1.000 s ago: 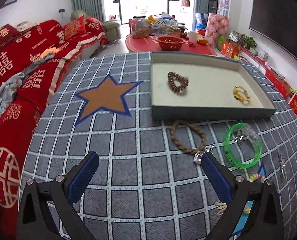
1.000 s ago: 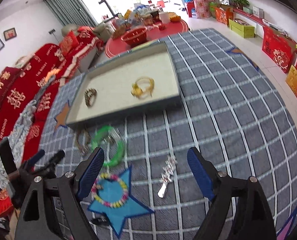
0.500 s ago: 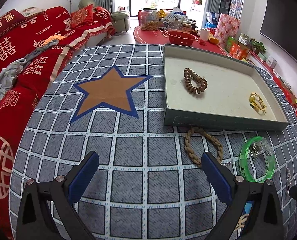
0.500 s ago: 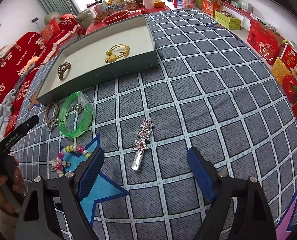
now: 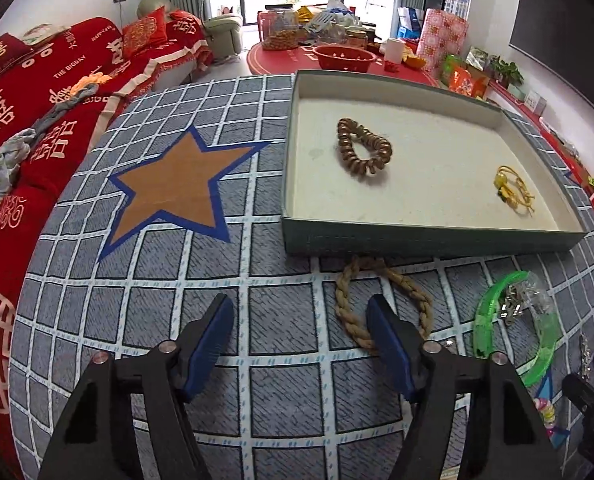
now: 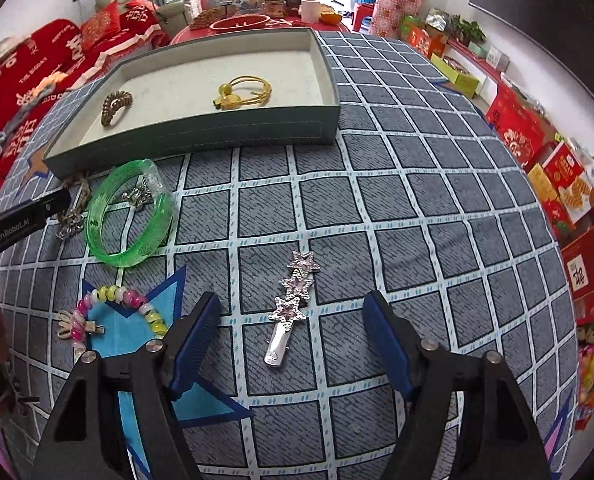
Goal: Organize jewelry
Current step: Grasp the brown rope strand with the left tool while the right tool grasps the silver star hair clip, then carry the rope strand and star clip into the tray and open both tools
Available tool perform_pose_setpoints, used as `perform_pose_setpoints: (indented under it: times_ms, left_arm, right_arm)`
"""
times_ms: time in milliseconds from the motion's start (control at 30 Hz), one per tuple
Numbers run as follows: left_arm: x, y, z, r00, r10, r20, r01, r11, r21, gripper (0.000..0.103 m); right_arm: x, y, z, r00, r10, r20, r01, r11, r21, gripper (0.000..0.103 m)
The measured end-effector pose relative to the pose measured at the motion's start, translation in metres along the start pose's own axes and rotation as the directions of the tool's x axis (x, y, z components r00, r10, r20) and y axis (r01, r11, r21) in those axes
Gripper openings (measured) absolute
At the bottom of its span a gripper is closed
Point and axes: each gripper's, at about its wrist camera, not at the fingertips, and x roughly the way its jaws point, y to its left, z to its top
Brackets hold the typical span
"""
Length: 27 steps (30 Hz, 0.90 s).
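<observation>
Left hand-held gripper (image 5: pixel 299 322): jaws partly open and just now closing in, nothing between the pads; it hangs over the checked cloth of the bench (image 5: pixel 177 292).
Braided rope ring (image 5: pixel 381 300): lies on the cloth against the tray's near wall, at about 2 o'clock from the left gripper's gap. The right-side finger already overlaps the ring's near arc in the left wrist view; whether it touches I cannot tell.
Right hand-held gripper (image 6: pixel 291 322): jaws also partly open and just now closing in, pads clear of anything.
Star hair clip (image 6: pixel 291 308): lies straight ahead between the right gripper's fingers, its long axis running from 12 o'clock (star end) toward 6 o'clock (plain metal end), tilted slightly to the right at the top. The jaws therefore span its narrow width, which suits a pinch.
Nearer hand: the right for the clip, the left for the rope ring.
Tray (image 6: pixel 201 138): at 12 o'clock of both grippers, already holding a brown coil bracelet (image 5: pixel 363 148) and a gold cord piece (image 6: pixel 243 92).
Still on the cloth: green bangle (image 6: pixel 131 214) at 10 o'clock of the right gripper, and a pastel bead bracelet (image 6: pixel 121 310) at 9 o'clock.
Likely step: lowering onto clip and ring.
</observation>
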Motion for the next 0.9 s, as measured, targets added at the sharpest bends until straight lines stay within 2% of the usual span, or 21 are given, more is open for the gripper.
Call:
perform_pose_setpoints:
  times_ms: [67, 133, 233, 300, 333, 367, 467, 667, 900]
  left_arm:
    - [-0.001, -0.004, 0.0, 1.0, -0.009, -0.003, 0.009, 1.0, 0.018, 0.079]
    - [-0.001, -0.007, -0.001, 1.0, -0.021, -0.005, 0.022, 0.999, 0.033, 0.074]
    - [-0.005, -0.015, -0.001, 0.999, -0.053, -0.007, 0.053, 0.996, 0.069, 0.051]
    - [-0.008, -0.021, -0.002, 0.998, -0.069, -0.007, 0.069, 0.993, 0.098, 0.027]
    - [-0.009, -0.024, -0.003, 0.998, -0.068, -0.005, 0.068, 0.992, 0.109, 0.023]
    - [-0.011, -0.025, -0.005, 0.998, -0.06, 0.001, 0.06, 0.991, 0.116, 0.022]
    - [-0.016, -0.02, -0.011, 0.996, -0.084, 0.008, 0.083, 0.992, 0.09, 0.022]
    - [-0.043, -0.003, -0.02, 0.99, -0.126, 0.059, 0.123, 0.991, 0.05, 0.021]
    - [-0.074, 0.011, -0.021, 0.98, -0.165, 0.114, 0.161, 0.986, 0.047, 0.019]
  right_arm:
    - [-0.002, 0.001, 0.0, 1.0, 0.002, 0.002, -0.002, 1.0, -0.003, 0.069]
    - [-0.003, 0.002, -0.001, 1.0, 0.003, 0.006, -0.003, 1.0, -0.007, 0.062]
    - [-0.006, 0.003, -0.003, 1.0, 0.006, 0.009, -0.006, 1.0, -0.011, 0.047]
    - [-0.009, 0.005, -0.003, 1.0, 0.008, 0.011, -0.007, 1.0, -0.009, 0.031]
    - [-0.009, 0.004, -0.004, 1.0, 0.008, 0.012, -0.008, 1.0, -0.002, 0.024]
    - [-0.01, 0.003, -0.004, 1.0, 0.01, 0.013, -0.01, 1.0, 0.006, 0.018]
    - [-0.011, -0.003, -0.006, 1.0, 0.028, 0.013, -0.028, 0.999, 0.026, 0.018]
    - [-0.02, -0.018, -0.014, 0.991, 0.135, 0.025, -0.136, 0.987, 0.082, 0.018]
    - [-0.04, -0.024, -0.014, 0.981, 0.184, 0.064, -0.19, 0.977, 0.095, 0.018]
